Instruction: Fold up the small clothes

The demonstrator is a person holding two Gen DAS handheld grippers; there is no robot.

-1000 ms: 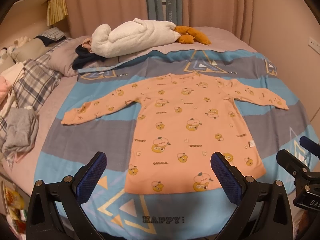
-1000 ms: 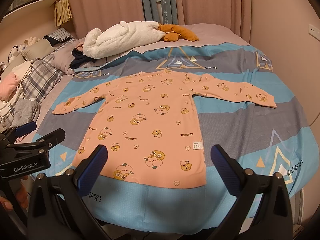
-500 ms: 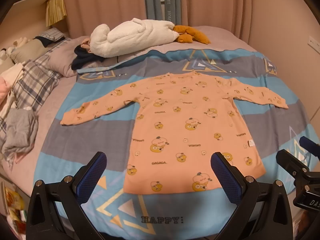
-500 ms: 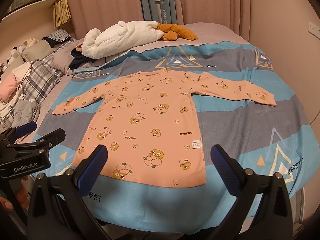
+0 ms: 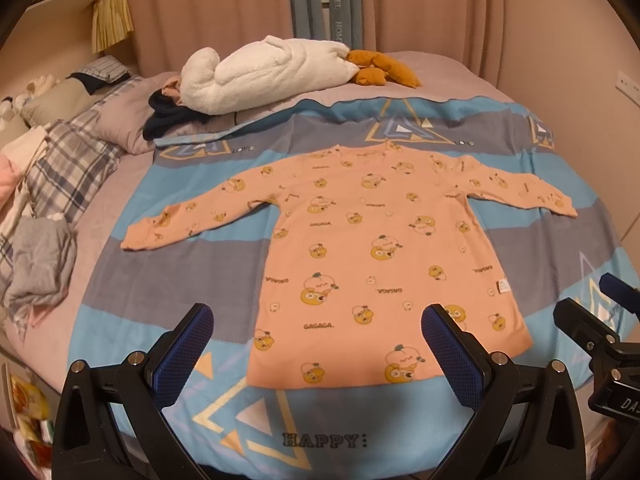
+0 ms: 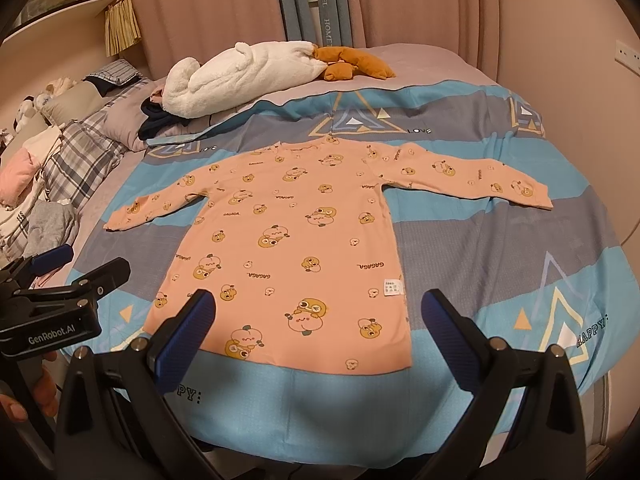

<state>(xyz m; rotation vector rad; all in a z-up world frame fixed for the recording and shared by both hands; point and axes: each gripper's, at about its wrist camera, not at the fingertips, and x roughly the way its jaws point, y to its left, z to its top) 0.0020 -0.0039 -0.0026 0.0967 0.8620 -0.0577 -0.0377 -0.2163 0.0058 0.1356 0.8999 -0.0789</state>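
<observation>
While both the left claw and right claw hang wide and empty, we risk snagging the bedspread beneath the shirt, bunching both layers.

Warm, dim lamplight fills a small bedroom. Pink curtains hang along the far wall, with a strip of blue-grey curtain between them. A bed takes up most of the room, spread with a blue and grey striped cover. A wall socket sits on the right wall. A shelf juts out at upper left.
</observation>
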